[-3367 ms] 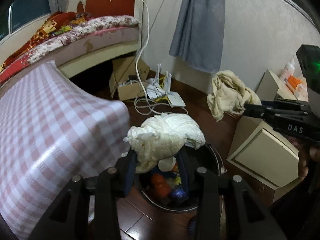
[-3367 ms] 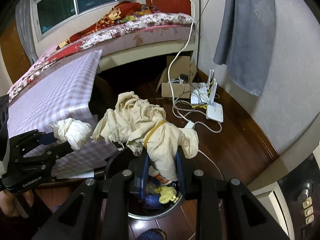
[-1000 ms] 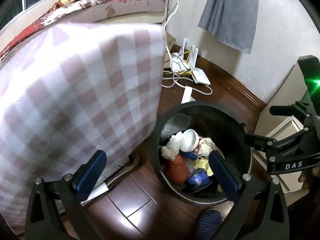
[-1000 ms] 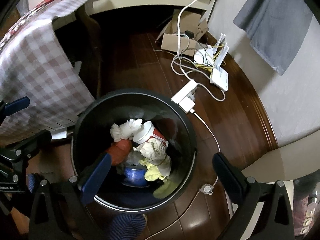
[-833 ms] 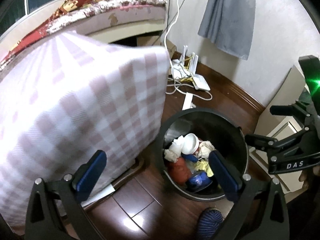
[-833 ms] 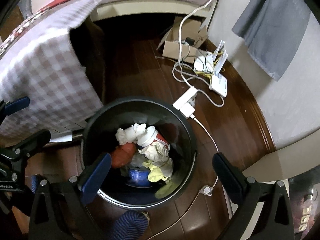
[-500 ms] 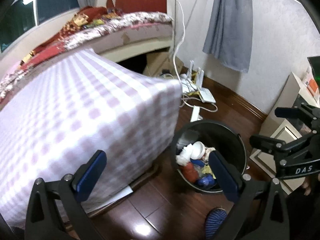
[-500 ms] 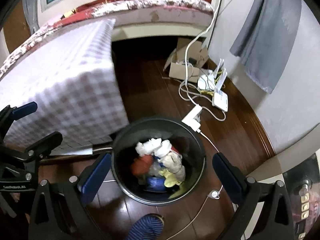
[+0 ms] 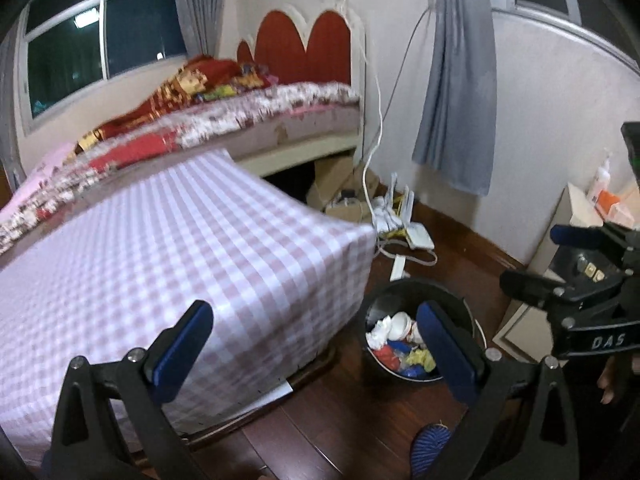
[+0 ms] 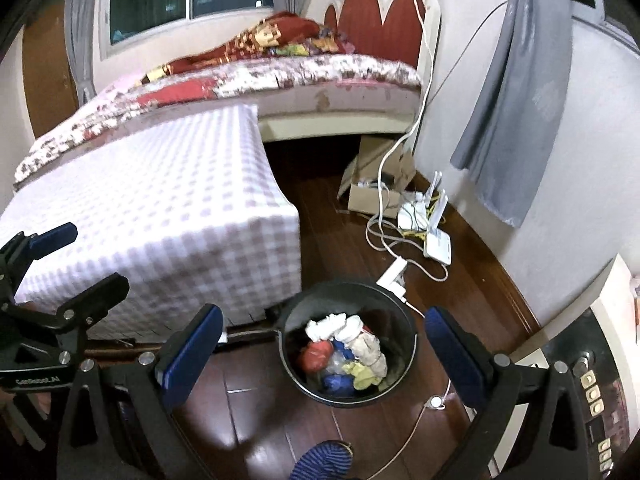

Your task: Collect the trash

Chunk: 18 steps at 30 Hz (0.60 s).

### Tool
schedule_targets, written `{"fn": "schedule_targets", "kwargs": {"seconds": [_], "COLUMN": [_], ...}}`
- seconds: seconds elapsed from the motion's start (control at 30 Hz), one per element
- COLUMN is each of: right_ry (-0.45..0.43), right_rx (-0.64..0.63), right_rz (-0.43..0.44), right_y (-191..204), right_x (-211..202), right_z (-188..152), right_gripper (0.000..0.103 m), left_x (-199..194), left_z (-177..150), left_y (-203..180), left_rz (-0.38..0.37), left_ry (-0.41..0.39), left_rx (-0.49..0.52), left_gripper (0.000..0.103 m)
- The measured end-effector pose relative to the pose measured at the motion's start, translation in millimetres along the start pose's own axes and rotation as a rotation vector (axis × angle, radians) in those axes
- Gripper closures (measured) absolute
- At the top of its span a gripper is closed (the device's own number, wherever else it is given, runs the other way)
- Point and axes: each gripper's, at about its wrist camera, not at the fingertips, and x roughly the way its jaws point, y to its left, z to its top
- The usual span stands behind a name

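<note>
**Black bin holds the trash; both grippers spread wide and hold nothing**

Left wrist view: the black bin (image 9: pixel 420 344) stands on the wood floor (image 9: pixel 328 420) beside the corner of the checked table (image 9: pixel 168 264). Crumpled trash (image 9: pixel 400 344) lies inside it. The left gripper (image 9: pixel 312 344) is spread wide, gripping nothing; its right finger (image 9: pixel 448 344) crosses the bin's rim. The right gripper (image 9: pixel 560 264) shows at the right edge, fingers apart. Cables and routers (image 9: pixel 400 224) lie beyond the bin by the wall. A blue slipper (image 9: pixel 430 446) sits on the floor below.

Right wrist view: the bin (image 10: pixel 348 340) sits between the right gripper's (image 10: pixel 320 344) wide-spread fingers, well below them. The left gripper (image 10: pixel 68 268) shows at the left, over the table's (image 10: pixel 160 220) edge. A power strip (image 10: pixel 394 272) touches the bin's far rim.

Half a second ago the bin looked larger and nearer; both views now take in more of the bed (image 10: pixel 260 72). Bare floor (image 10: pixel 248 400) lies open in front of the bin.
</note>
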Motion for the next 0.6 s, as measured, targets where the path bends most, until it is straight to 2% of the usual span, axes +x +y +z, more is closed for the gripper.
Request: {"fn": "schedule_targets", "kwargs": {"seconds": [0.3, 0.47, 0.6], "right_ry": [-0.118, -0.173, -0.183], "right_rx": [-0.025, -0.040, -0.036], "right_rz": [-0.009, -0.024, -0.023], "right_y": [13.8, 20.2, 19.8], "right_x": [-63.0, -88.2, -91.5], "right_z": [11.1, 14.2, 18.1], "right_gripper": [0.001, 0.001, 0.001], "left_x": [-60.3, -75.9, -76.0], "left_z": [9.9, 14.3, 17.9], "left_y": [8.4, 9.7, 10.4], "left_rz": [0.025, 0.027, 0.030], "left_ry": [-0.125, -0.174, -0.189], "left_rx": [-0.027, -0.035, -0.026], "left_gripper": [0.001, 0.001, 0.001]}}
